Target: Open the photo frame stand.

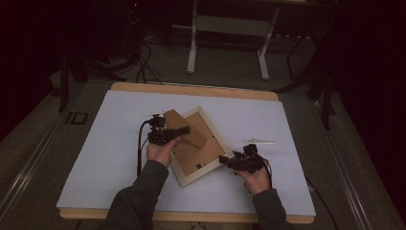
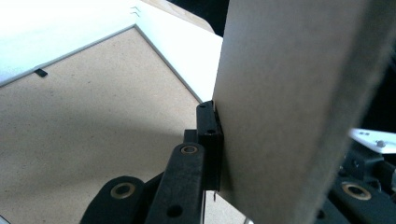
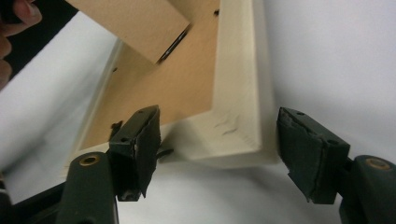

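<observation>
Frame: a cream picture frame (image 1: 210,167) is seen lying face down and askew on the white sheet of the tabletop (image 1: 110,143), its brown backing board (image 1: 191,155) turned up.
Stand: the cardboard easel stand (image 1: 178,125) is lifted off the backing, tilted up, still joined to it at the hinge.
Left tool: the left tool (image 1: 184,130) is pressed together on the easel stand; in the left gripper view one black pad is seen flat against the board's face (image 2: 280,93), with the backing (image 2: 93,121) lying below.
Right tool: the right tool (image 1: 223,159) is held spread at the frame's near corner; in the right gripper view that corner (image 3: 233,135) sits between the two pads, neither one being pressed on it.
Hands: the left hand (image 1: 160,152) is placed beside the frame's left edge, the right hand (image 1: 258,177) just off its right corner.
Elsewhere: a small white strip (image 1: 258,141) is left on the sheet beyond the right tool, apart from the frame.
</observation>
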Demonstrator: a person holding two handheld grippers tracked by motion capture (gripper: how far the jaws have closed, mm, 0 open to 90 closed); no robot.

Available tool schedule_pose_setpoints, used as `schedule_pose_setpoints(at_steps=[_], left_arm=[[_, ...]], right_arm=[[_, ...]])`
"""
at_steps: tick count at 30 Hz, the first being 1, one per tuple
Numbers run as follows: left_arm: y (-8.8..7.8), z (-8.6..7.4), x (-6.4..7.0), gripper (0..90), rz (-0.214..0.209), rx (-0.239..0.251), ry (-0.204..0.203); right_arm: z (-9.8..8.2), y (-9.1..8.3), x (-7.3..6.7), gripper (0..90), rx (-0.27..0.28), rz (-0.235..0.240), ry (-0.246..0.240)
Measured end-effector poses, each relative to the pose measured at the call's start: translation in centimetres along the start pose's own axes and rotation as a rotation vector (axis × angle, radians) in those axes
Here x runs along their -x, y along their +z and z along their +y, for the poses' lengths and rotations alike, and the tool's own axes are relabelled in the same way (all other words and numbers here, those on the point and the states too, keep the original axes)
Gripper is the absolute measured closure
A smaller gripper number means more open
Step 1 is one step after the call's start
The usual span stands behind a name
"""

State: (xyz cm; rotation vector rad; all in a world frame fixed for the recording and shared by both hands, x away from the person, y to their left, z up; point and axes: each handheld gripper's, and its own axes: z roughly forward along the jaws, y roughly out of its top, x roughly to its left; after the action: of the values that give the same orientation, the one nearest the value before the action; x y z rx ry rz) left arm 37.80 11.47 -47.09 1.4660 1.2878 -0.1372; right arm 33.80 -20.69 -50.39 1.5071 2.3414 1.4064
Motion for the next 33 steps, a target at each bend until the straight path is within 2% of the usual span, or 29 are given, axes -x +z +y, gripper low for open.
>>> schedule_pose_setpoints(at_steps=[1,5,8,14,20,21,25,27,30,33], left_arm=[[0.0,0.0,0.0,88.8,-0.001,0.007,-0.003],[-0.3,0.0,-0.2,88.8,-0.006,0.031,-0.022],[-0.4,-0.1,-0.4,88.7,-0.009,0.047,-0.035],[-0.5,-0.1,-0.4,88.7,-0.01,0.067,-0.039],[-0.7,0.0,-0.5,88.7,-0.008,0.087,-0.039],[-0.8,0.0,-0.5,88.7,-0.009,0.095,-0.043],[-0.9,-0.1,-0.5,88.7,-0.029,0.115,-0.056],[-0.8,-0.1,-0.5,88.7,-0.039,0.109,-0.05],[-1.0,-0.1,-0.5,88.6,-0.05,0.118,-0.036],[-1.3,0.0,-0.7,88.5,-0.064,0.126,-0.035]], right_arm=[[0.0,0.1,-0.1,32.5,-0.001,0.014,0.009],[0.1,0.3,-0.1,36.2,0.02,0.02,0.042],[0.2,0.2,0.0,39.7,0.04,0.039,0.093],[0.3,0.6,-0.1,37.7,0.048,0.043,0.123],[0.5,0.8,-0.3,38.3,0.057,0.043,0.123],[0.6,0.9,-0.3,38.9,0.062,0.05,0.143],[0.7,1.3,-0.4,38.8,0.057,0.089,0.168],[0.7,1.6,-0.6,42.9,0.061,0.114,0.172],[1.1,1.6,-1.1,47.4,0.07,0.087,0.143],[1.6,1.2,-1.0,52.9,0.103,0.097,0.143]])
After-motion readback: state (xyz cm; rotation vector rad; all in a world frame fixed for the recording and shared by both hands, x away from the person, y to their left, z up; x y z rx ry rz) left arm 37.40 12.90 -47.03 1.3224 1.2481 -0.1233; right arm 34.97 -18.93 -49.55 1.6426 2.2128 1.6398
